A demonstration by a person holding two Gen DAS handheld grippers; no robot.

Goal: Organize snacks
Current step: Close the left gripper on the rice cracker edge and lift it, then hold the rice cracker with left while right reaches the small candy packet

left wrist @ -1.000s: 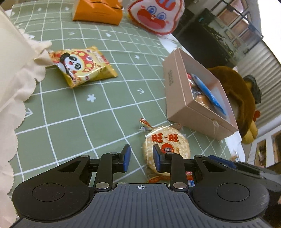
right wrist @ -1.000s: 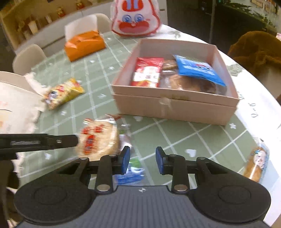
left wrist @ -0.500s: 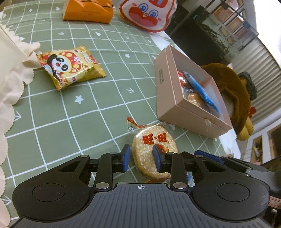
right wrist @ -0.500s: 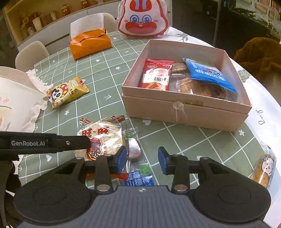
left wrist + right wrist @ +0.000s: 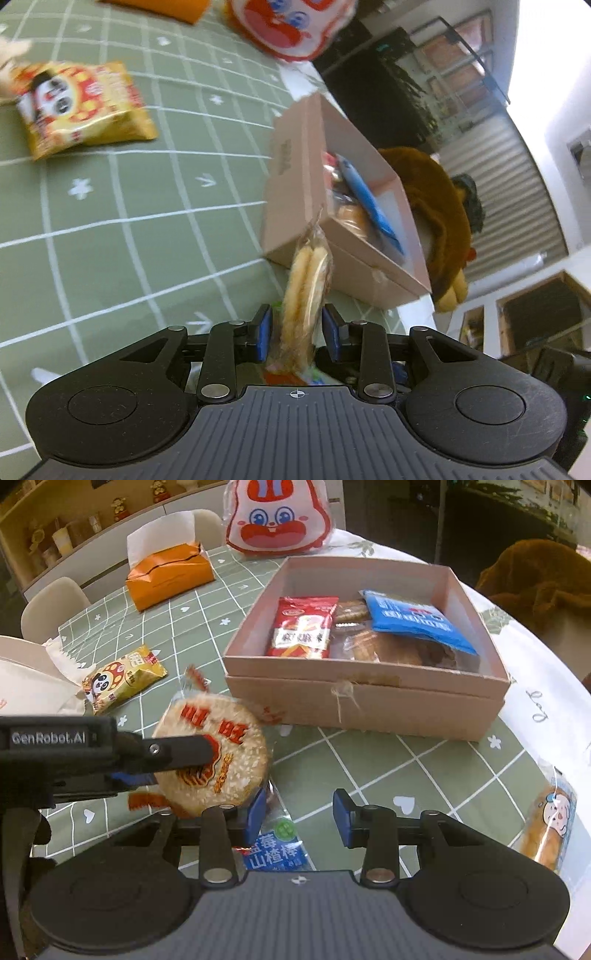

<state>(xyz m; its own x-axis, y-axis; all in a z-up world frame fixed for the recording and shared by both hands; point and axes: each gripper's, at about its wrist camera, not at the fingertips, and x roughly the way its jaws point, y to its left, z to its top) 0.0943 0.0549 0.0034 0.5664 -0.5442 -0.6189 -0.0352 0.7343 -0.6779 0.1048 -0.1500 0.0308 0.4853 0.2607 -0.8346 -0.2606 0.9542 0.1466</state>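
My left gripper (image 5: pixel 297 334) is shut on a round rice cracker pack (image 5: pixel 304 280), held edge-on above the green table near the pink box (image 5: pixel 295 192). In the right wrist view the same cracker pack (image 5: pixel 218 749) hangs lifted in the left gripper (image 5: pixel 199 753), just left of the pink box (image 5: pixel 369 701), which holds a red pack (image 5: pixel 304 627), a blue pack (image 5: pixel 413 622) and pastries. My right gripper (image 5: pixel 297 818) is open and empty above a blue hawthorn stick pack (image 5: pixel 277 853).
A yellow panda snack bag (image 5: pixel 122 677) lies left on the green grid tablecloth (image 5: pixel 369 768). An orange tissue box (image 5: pixel 170 576) and a rabbit bag (image 5: pixel 280 517) stand at the back. A bread pack (image 5: pixel 550 827) lies near the right edge. A brown plush toy (image 5: pixel 439 221) sits beyond the box.
My left gripper closed on the rice cracker pack and lifted it off the table, turning it edge-on. The right gripper opened a little wider and stayed over the blue pack.
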